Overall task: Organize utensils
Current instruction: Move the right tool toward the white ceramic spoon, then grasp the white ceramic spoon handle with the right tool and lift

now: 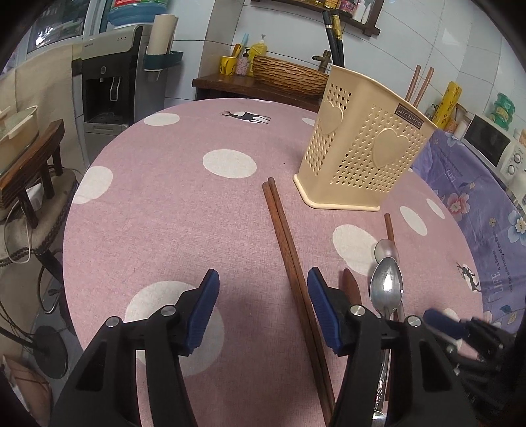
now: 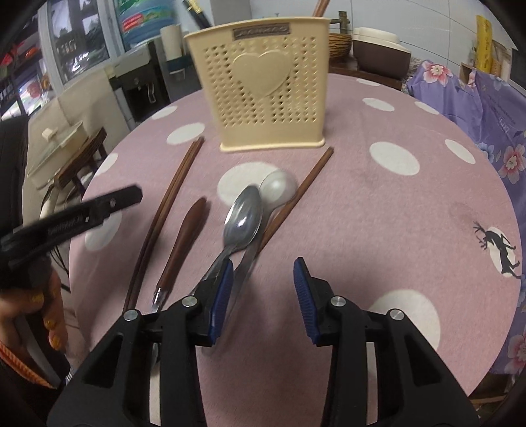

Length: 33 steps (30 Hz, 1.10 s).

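Both grippers hang spread wide, gripping nothing: the left gripper (image 1: 263, 308) beside a pair of dark wooden chopsticks (image 1: 289, 249), the right gripper (image 2: 263, 299) at lower centre just below two overlapping steel spoons (image 2: 245, 218). The cream perforated plastic holder (image 2: 266, 88) stands upright at top centre on the pink dotted tablecloth (image 2: 378, 230).

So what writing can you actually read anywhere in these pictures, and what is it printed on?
"JIANHAO": a dark nameplate on the cream utensil holder, near its rim; the same plate is too blurred to read in the right wrist view.
"LIFE is a flower of the ...": on the purple floral cloth; the rest is too small.
Lettering on the black arm of the left tongs: blurred, unreadable.
Labels on the shelf bottles and the yellow roll: too small to read.
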### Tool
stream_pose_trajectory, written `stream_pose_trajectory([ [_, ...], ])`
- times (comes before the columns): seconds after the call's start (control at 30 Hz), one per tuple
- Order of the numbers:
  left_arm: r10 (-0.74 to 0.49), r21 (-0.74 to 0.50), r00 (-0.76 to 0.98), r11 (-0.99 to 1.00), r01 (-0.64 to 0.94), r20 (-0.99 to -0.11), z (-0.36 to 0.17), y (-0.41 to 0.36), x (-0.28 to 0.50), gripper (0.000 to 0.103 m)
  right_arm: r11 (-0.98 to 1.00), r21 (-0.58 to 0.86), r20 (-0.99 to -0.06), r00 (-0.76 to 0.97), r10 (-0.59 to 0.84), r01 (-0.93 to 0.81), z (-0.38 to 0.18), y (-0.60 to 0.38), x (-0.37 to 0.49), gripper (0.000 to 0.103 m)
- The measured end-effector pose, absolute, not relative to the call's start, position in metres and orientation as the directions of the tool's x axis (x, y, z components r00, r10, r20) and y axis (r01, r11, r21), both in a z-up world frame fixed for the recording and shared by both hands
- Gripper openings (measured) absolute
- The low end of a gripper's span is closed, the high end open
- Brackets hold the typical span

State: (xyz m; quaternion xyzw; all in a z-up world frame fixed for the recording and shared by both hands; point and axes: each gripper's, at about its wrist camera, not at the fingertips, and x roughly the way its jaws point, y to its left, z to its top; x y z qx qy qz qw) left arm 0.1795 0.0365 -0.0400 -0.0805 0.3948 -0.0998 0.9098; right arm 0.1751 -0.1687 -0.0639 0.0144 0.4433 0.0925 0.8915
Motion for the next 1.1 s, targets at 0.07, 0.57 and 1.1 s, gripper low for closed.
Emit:
stream_pose_trajectory([
  [0.07, -0.243, -0.224, 0.671, 0.968, 0.117, -0.7, -0.039, 0.036, 0.178, 0.056, 0.983, 0.104, -0.794, 0.582, 0.175, -0.155, -0.068, -0.165, 0.171, 0.031],
  [0.57, -0.243, -0.226, 0.665, 0.968, 0.114, -0.706, -0.04, 0.034, 0.175, 0.056, 0.997, 0.062, -0.789, 0.609, 0.075, -0.042, -0.067, -0.196, 0.175, 0.009],
  [1.1, -0.245, -0.232, 0.659, 0.967, 0.109, -0.711, -0.042, 0.03, 0.178, 0.056, 0.961, 0.263, -0.713, 0.688, 0.134, 0.086, -0.07, -0.268, 0.171, 0.004],
])
